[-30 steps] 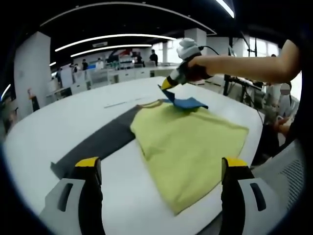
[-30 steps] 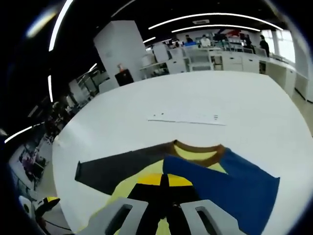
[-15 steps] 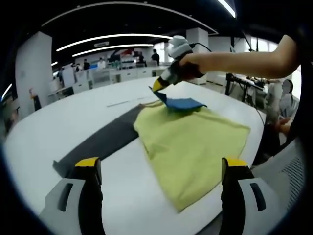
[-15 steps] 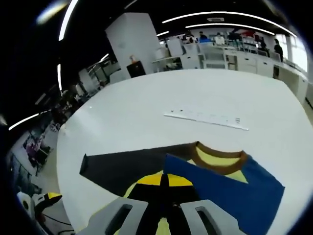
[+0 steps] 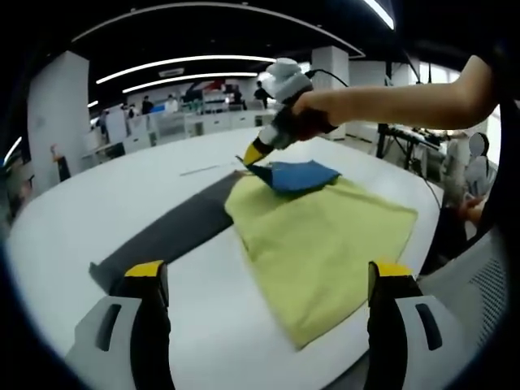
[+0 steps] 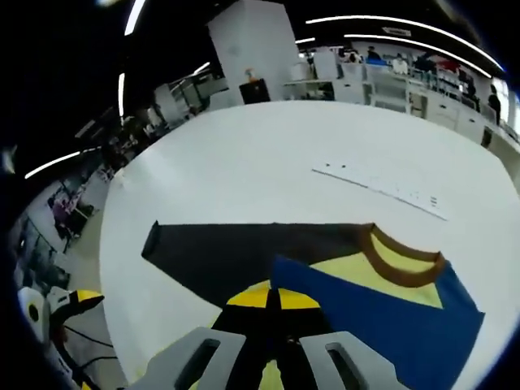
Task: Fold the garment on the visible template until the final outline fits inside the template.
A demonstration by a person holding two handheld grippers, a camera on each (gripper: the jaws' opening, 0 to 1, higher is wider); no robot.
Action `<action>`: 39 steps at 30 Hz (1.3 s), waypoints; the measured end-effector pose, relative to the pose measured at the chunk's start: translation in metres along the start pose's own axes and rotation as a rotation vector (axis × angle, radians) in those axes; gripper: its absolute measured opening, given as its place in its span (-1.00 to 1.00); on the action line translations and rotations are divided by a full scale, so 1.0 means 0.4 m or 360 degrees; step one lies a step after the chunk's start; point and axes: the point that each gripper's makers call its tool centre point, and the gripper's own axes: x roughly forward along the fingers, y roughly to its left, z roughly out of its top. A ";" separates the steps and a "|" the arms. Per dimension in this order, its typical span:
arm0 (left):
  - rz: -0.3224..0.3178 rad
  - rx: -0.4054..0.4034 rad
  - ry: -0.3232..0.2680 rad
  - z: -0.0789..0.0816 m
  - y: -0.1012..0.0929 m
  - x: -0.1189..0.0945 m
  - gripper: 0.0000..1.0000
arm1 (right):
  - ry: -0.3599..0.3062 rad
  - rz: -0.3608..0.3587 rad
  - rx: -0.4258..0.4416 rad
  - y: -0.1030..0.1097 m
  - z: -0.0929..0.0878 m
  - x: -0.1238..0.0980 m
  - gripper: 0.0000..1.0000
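A yellow shirt (image 5: 325,244) with a brown collar (image 6: 398,260) lies flat on the white table, overlapping the end of a dark grey template (image 5: 171,231) (image 6: 236,252). Its blue sleeve (image 5: 296,175) (image 6: 382,317) is folded over the yellow body near the collar. My right gripper (image 5: 253,154) (image 6: 272,299), held by a person's hand, is shut on the sleeve's edge, a little above the cloth. My left gripper (image 5: 269,270) hangs open above the shirt's near side, its jaws wide apart and holding nothing.
The round white table (image 5: 73,211) curves away at the near and left edges. A thin white strip (image 6: 382,187) lies beyond the collar. A person's arm (image 5: 398,101) reaches in from the right. A grey chair (image 5: 479,301) stands at the table's right side. Desks and people fill the background.
My right gripper has carried the blue sleeve's edge sideways toward the grey template, drawing the sleeve further over the collar area. The left gripper has stayed put and open.
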 end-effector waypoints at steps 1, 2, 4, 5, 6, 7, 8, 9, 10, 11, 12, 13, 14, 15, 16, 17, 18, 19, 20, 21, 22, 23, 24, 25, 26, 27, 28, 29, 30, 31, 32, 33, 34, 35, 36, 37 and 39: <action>-0.0001 -0.0001 -0.0001 0.000 -0.001 0.000 0.98 | 0.0008 0.0004 -0.0012 0.007 -0.009 0.004 -1.00; -0.0001 -0.0001 -0.0003 0.000 -0.001 0.000 0.98 | 0.0014 0.0009 -0.0020 0.011 -0.014 0.008 -1.00; 0.0000 -0.0001 -0.0005 0.001 -0.001 -0.001 0.98 | 0.0030 0.0016 -0.0021 0.016 -0.024 0.016 -1.00; 0.0003 -0.0003 -0.0005 0.001 -0.001 -0.002 0.98 | 0.0034 0.0021 -0.0018 0.020 -0.030 0.022 -1.00; 0.0005 -0.0005 -0.0004 0.001 0.000 -0.003 0.98 | 0.0039 0.0024 -0.0011 0.024 -0.036 0.027 -1.00; 0.0007 -0.0006 -0.0002 0.000 0.000 -0.004 0.98 | 0.0038 0.0025 -0.0008 0.025 -0.038 0.031 -1.00; 0.0008 -0.0007 -0.0001 -0.001 0.001 -0.005 0.98 | 0.0038 0.0025 -0.0008 0.026 -0.041 0.036 -1.00; 0.0009 -0.0005 0.0000 -0.002 0.002 -0.006 0.98 | 0.0038 0.0020 -0.0003 0.023 -0.044 0.043 -1.00; 0.0010 -0.0005 0.0002 -0.002 0.002 -0.007 0.98 | 0.0036 0.0015 0.0001 0.021 -0.046 0.047 -1.00; 0.0011 -0.0004 0.0002 -0.003 0.002 -0.008 0.98 | 0.0031 0.0012 0.0012 0.020 -0.047 0.050 -1.00; 0.0012 -0.0006 0.0001 -0.003 0.002 -0.008 0.98 | 0.0017 0.0012 0.0034 0.020 -0.047 0.055 -1.00; 0.0013 -0.0007 0.0000 -0.003 0.003 -0.009 0.98 | 0.0011 0.0009 0.0049 0.017 -0.048 0.060 -1.00; 0.0013 -0.0008 0.0001 -0.004 0.003 -0.009 0.98 | 0.0011 0.0007 0.0054 0.015 -0.050 0.065 -1.00; 0.0014 -0.0008 0.0002 -0.005 0.003 -0.009 0.98 | 0.0008 0.0005 0.0056 0.013 -0.054 0.072 -1.00; 0.0016 -0.0009 0.0002 -0.006 0.004 -0.009 0.98 | 0.0007 0.0004 0.0052 0.013 -0.056 0.075 -1.00; 0.0016 -0.0009 0.0002 -0.006 0.004 -0.009 0.98 | 0.0001 0.0013 0.0027 0.016 -0.058 0.080 -1.00; 0.0016 -0.0009 0.0002 -0.005 0.003 -0.009 0.98 | 0.0000 0.0017 0.0022 0.017 -0.060 0.081 -1.00; 0.0017 -0.0008 0.0000 -0.004 0.002 -0.009 0.98 | -0.0004 0.0031 0.0017 0.022 -0.062 0.081 -1.00; 0.0016 -0.0008 0.0000 -0.003 0.002 -0.008 0.98 | -0.0013 0.0051 0.0015 0.026 -0.060 0.081 -1.00; 0.0014 -0.0009 0.0001 -0.003 0.001 -0.008 0.98 | -0.0016 0.0068 0.0019 0.031 -0.061 0.079 -1.00; 0.0012 -0.0007 0.0002 -0.003 0.002 -0.008 0.98 | -0.0021 0.0070 0.0013 0.030 -0.060 0.077 -1.00; 0.0014 -0.0003 0.0003 -0.003 0.003 -0.008 0.98 | -0.0033 0.0063 0.0009 0.024 -0.056 0.076 -0.96; 0.0011 0.0006 0.0005 -0.003 0.003 -0.008 0.98 | -0.0044 0.0057 0.0006 0.020 -0.053 0.074 -0.85; 0.0010 0.0008 0.0006 -0.003 0.003 -0.008 0.98 | -0.0051 0.0057 0.0002 0.018 -0.051 0.071 -0.75; 0.0015 0.0011 0.0006 -0.001 0.004 -0.007 0.98 | -0.0055 0.0059 0.0004 0.014 -0.048 0.066 -0.65; 0.0017 0.0013 0.0005 0.000 0.005 -0.007 0.98 | -0.0060 0.0058 0.0002 0.012 -0.048 0.060 -0.55; 0.0020 0.0015 0.0003 0.001 0.006 -0.007 0.98 | -0.0072 0.0056 -0.0011 0.007 -0.045 0.052 -0.50; 0.0022 0.0015 0.0002 0.002 0.007 -0.007 0.98 | -0.0078 0.0053 -0.0019 0.006 -0.045 0.048 -0.45; 0.0027 0.0017 -0.0001 0.004 0.008 -0.007 0.98 | -0.0084 0.0045 -0.0035 -0.002 -0.046 0.038 -0.40; 0.0028 0.0018 -0.0002 0.005 0.009 -0.007 0.98 | -0.0087 0.0041 -0.0041 -0.007 -0.047 0.030 -0.35; 0.0030 0.0020 -0.0002 0.006 0.010 -0.007 0.98 | -0.0101 0.0039 -0.0048 -0.016 -0.046 0.020 -0.29; 0.0031 0.0023 -0.0002 0.007 0.010 -0.007 0.98 | -0.0114 0.0035 -0.0046 -0.028 -0.045 0.011 -0.20; 0.0026 0.0030 0.0001 0.007 0.009 -0.007 0.98 | -0.0123 0.0034 -0.0048 -0.034 -0.045 0.004 -0.14; 0.0025 0.0036 0.0005 0.007 0.009 -0.007 0.98 | -0.0130 0.0031 -0.0048 -0.044 -0.044 -0.001 -0.09; 0.0029 0.0041 0.0005 0.008 0.009 -0.007 0.98 | -0.0137 0.0026 -0.0054 -0.057 -0.046 -0.013 -0.03; 0.0024 0.0047 0.0004 0.010 0.007 -0.007 0.98 | -0.0144 0.0019 -0.0065 -0.064 -0.048 -0.023 0.01; 0.0029 0.0042 -0.0003 0.014 0.006 -0.008 0.98 | -0.0157 -0.0001 -0.0081 -0.090 -0.052 -0.045 0.10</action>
